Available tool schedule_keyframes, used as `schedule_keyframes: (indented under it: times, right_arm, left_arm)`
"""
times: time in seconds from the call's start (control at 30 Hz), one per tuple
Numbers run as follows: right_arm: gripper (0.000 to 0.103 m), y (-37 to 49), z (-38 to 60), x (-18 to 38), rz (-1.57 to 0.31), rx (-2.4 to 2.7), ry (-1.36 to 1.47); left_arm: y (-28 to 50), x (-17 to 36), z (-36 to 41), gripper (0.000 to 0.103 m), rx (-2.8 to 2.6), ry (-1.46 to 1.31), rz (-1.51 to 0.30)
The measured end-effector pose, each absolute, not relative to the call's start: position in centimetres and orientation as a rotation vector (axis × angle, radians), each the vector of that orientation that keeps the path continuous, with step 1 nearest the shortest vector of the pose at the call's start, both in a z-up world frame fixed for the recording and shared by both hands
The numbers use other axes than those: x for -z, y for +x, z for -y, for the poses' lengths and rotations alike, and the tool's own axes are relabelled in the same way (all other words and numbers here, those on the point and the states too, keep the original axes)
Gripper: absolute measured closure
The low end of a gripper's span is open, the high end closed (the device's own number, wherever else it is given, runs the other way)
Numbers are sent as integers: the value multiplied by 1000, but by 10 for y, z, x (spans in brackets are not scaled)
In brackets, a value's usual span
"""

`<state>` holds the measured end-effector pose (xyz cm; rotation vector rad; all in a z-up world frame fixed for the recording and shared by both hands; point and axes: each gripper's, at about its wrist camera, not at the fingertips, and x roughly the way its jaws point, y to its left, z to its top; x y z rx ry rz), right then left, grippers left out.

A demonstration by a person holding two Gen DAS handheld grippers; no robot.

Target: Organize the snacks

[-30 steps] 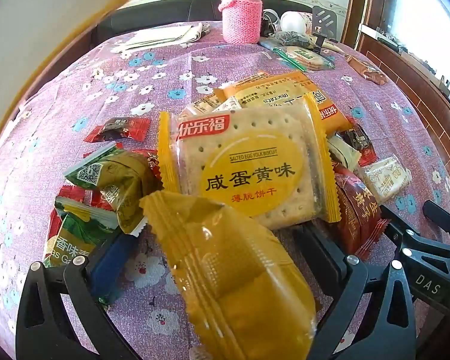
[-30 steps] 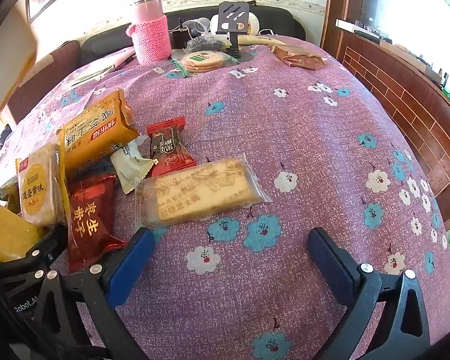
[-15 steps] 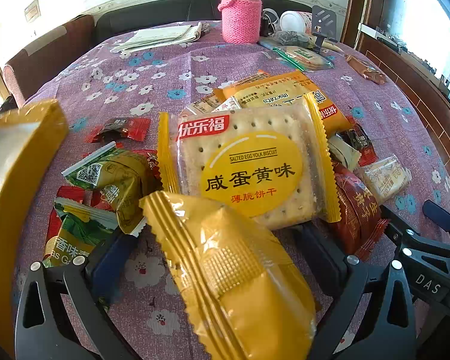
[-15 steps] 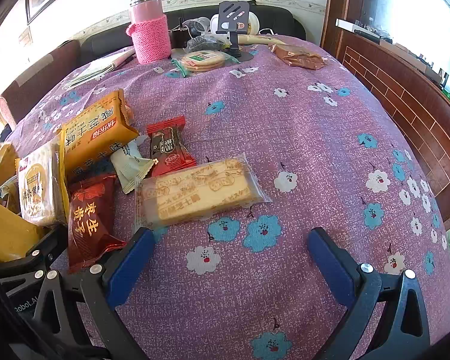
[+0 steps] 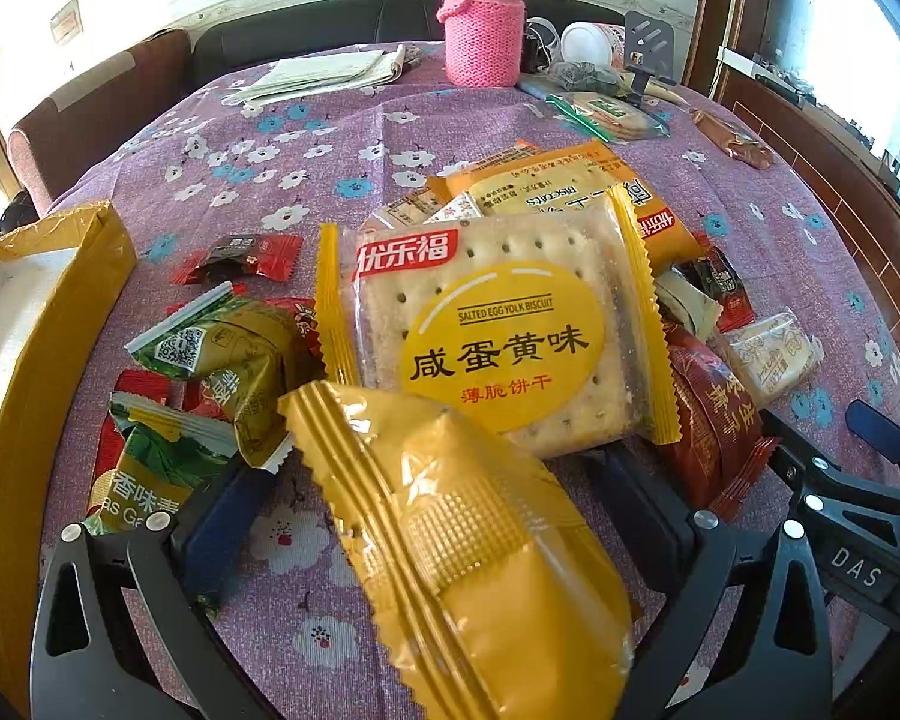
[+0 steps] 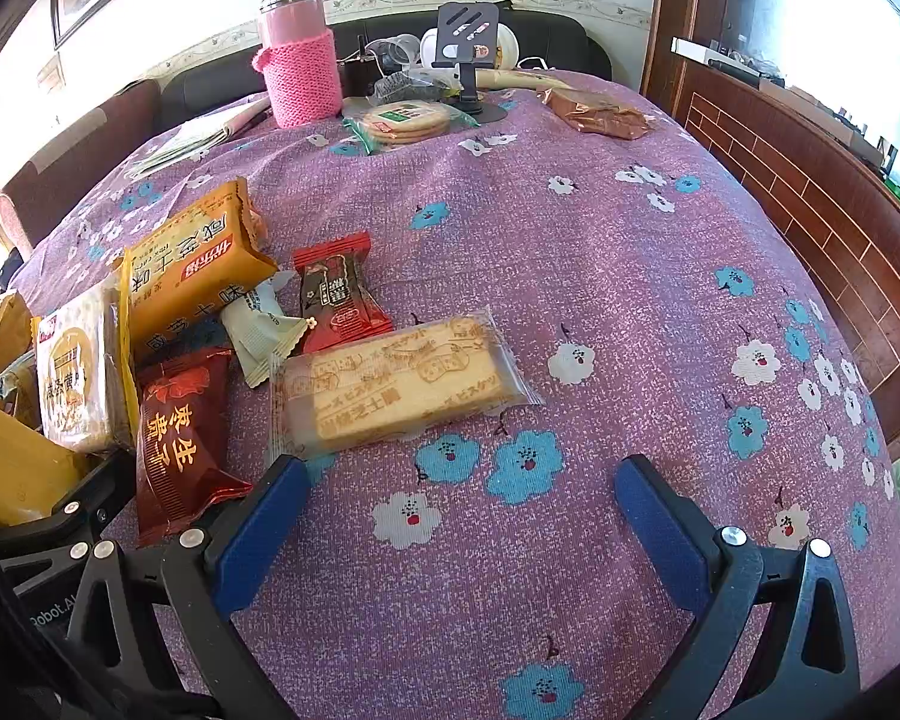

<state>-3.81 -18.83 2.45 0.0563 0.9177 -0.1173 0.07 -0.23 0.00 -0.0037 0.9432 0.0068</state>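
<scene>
Two grippers hover low over the worktop [image 6: 600,300], jaws wide and empty. Beneath the left gripper [image 5: 444,504] a yellow packet [image 5: 480,552] hides the cloth and overlaps the salted egg biscuit pack [image 5: 492,336]. A yellow box [image 5: 42,324] is cut off at the left edge. The right gripper [image 6: 462,510] faces bare cloth beside the clear biscuit pack [image 6: 390,384].

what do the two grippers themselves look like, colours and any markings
Both match: the left gripper and right gripper have black plastic frames with triangular cut-outs, silver screw heads, and blue pads on the fingers. White lettering shows on the black bodies: "DAS" on the right one as seen from the left wrist, "Robot.A" on the left one as seen from the right wrist. No hands or sleeves are visible.
</scene>
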Motion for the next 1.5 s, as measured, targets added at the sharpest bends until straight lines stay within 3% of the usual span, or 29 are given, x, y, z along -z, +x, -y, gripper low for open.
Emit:
schedule_keyframes:
  times: [1.03,1.5]
  right_arm:
    - [0,-38,188,-24,-917,125,62]
    - [0,-38,188,-24,-917,125,62]
  left_arm:
    - [2,-1,4,0,-23,-12,-943]
    - [-28,-2,7,0,64,28,-1044]
